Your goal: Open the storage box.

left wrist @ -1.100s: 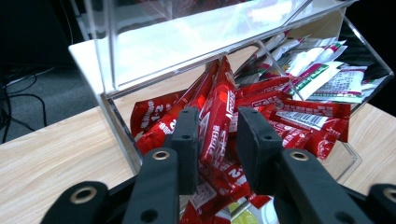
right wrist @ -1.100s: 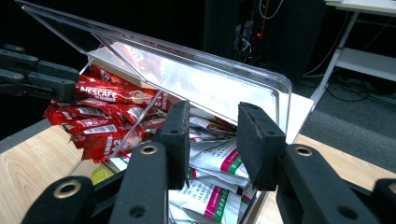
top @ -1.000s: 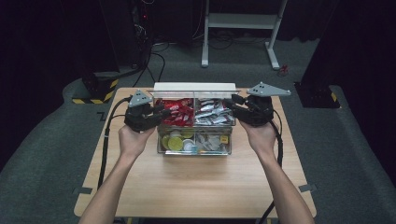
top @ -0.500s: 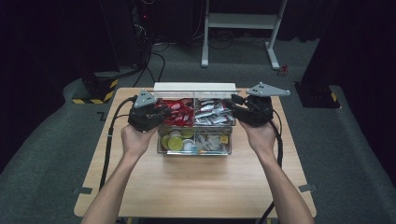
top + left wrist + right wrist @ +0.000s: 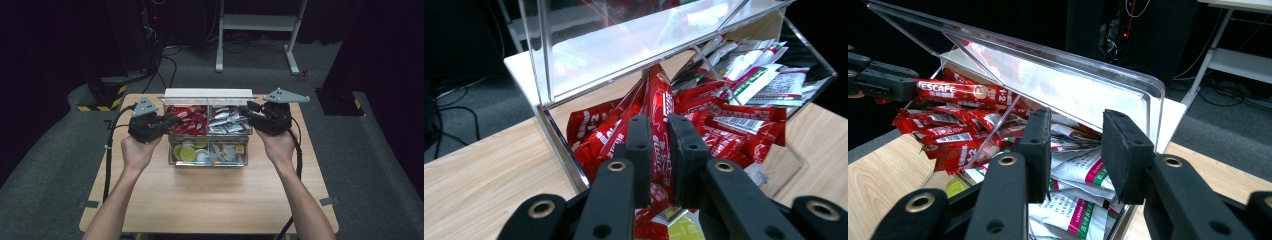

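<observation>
Red Nescafé coffee sachets (image 5: 659, 115) fill the far-left compartment of the clear acrylic organiser box (image 5: 208, 159) at the middle of the wooden table (image 5: 210, 200), and one stick stands up because the left gripper (image 5: 659, 145) has just been closing and now pinches it between its pads, apparently to lift it out. On the right, the right gripper (image 5: 1075, 150) hovers at the box's right wall, jaws apart and holding nothing, over the white and green sachets (image 5: 1083, 175), perhaps to steady the box; the lid (image 5: 209, 94) stands open at the far side
</observation>
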Demonstrator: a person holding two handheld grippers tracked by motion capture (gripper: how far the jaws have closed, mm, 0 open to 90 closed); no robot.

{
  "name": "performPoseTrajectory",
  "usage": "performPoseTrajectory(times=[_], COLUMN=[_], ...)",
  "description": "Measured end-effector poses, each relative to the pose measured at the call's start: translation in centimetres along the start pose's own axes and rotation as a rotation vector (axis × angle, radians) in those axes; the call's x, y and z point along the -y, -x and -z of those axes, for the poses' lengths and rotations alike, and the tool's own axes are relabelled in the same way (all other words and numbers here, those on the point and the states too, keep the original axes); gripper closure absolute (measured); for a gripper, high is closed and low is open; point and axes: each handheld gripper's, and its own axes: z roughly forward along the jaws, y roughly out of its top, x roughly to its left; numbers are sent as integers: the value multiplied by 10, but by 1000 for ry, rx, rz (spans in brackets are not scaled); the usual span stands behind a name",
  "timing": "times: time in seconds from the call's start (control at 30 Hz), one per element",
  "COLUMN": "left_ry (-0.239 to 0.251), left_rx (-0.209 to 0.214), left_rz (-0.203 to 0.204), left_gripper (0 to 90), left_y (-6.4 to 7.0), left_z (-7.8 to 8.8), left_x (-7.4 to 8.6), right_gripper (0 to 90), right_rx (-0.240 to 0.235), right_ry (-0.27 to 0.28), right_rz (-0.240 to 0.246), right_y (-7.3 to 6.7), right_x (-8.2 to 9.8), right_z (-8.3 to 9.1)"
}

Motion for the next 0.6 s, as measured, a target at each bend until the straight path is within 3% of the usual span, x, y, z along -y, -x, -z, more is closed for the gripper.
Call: performPoseTrajectory(times=[0.6], left_ry=[35], left_rx=[27], left_rz=[-3], left_gripper=[814], left_y=[-1], left_z=[25], left_x=[4], right_gripper=[647], right_rx=[-1], right_ry=[-6], right_rz=[1], right_y=[0], right_x=[0], right_z=[-2])
